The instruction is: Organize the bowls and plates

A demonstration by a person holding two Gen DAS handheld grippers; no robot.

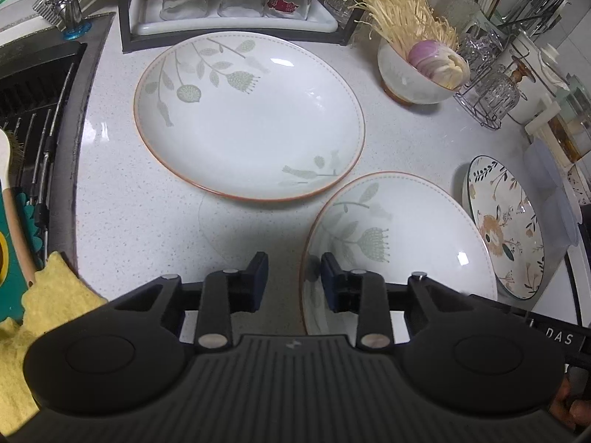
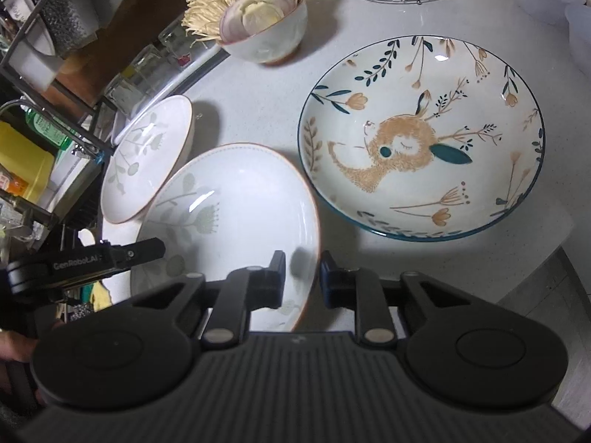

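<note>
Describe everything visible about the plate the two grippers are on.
The near plate is a shallow, glossy white dish, ceramic by the look, with an orange-brown rim, a dotted line inside it and pale green leaf and flower prints. It is empty and lies on the speckled counter between the larger matching plate and the blue-rimmed deer plate. The left gripper straddles one edge and the right gripper the opposite edge, one finger inside the rim, one outside.

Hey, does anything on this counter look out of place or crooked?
Yes. The nearer white leaf-patterned plate with an orange rim overlaps the farther matching plate, its edge resting on it, so it sits tilted. Nothing looks spilled or broken.
</note>
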